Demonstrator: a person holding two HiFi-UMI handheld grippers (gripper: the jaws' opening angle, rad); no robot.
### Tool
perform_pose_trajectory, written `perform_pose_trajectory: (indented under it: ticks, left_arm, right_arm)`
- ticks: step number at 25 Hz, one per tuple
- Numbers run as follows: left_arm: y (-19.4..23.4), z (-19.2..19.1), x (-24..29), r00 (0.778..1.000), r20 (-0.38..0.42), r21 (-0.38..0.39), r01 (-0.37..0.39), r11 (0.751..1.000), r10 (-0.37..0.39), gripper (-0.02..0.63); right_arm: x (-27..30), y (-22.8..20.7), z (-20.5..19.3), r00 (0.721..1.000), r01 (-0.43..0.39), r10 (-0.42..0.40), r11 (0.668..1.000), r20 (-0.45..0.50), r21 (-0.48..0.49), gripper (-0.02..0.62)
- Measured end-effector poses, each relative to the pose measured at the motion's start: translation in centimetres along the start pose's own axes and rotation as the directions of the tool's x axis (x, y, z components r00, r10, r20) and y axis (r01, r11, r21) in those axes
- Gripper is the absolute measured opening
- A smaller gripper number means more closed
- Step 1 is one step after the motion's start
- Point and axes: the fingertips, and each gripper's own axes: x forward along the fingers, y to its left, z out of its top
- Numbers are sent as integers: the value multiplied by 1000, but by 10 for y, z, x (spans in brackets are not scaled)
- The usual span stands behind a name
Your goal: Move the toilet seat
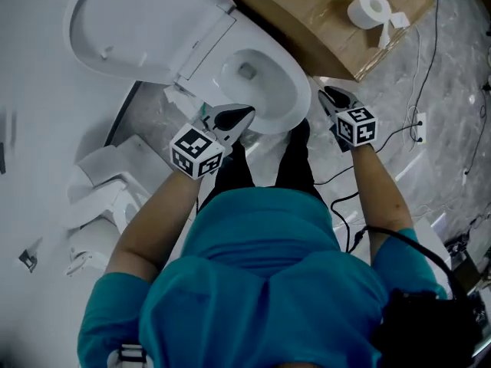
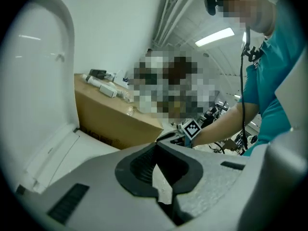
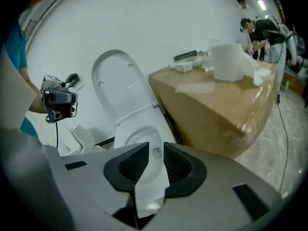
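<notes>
A white toilet stands below me, its seat and lid [image 1: 138,23] tipped up against the wall, with the bowl [image 1: 265,83] uncovered. My left gripper [image 1: 245,115] hovers over the bowl's near left rim. Its jaws meet at the tips, with nothing between them [image 2: 156,146]. My right gripper [image 1: 327,93] hangs just right of the bowl, clear of it. Its jaws stand a little apart with nothing between them, and the bowl shows through the gap [image 3: 155,146]. The raised lid [image 3: 118,85] also shows in the right gripper view.
A cardboard box [image 1: 322,18] stands right of the toilet with a toilet paper roll [image 1: 369,8] on top. Black cables [image 1: 430,60] run over the marble floor at right. White toilet parts [image 1: 100,205] lie at lower left. The person's legs [image 1: 265,167] stand before the bowl.
</notes>
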Motion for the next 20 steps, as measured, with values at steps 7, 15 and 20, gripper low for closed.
perform_pose_trajectory:
  ticks: [7, 15, 20]
  left_arm:
    - [14, -72, 40, 999, -23, -86, 46, 995, -48, 3]
    - [31, -111, 56, 999, -18, -105, 49, 993, -51, 3]
    - [36, -116, 50, 999, -4, -111, 37, 993, -37, 3]
  right_arm:
    - [67, -27, -118, 984, 9, 15, 991, -180, 131, 131]
    - [108, -32, -162, 977, -10, 54, 978, -207, 209, 199]
    - [118, -30, -168, 979, 9, 42, 968, -199, 250, 202]
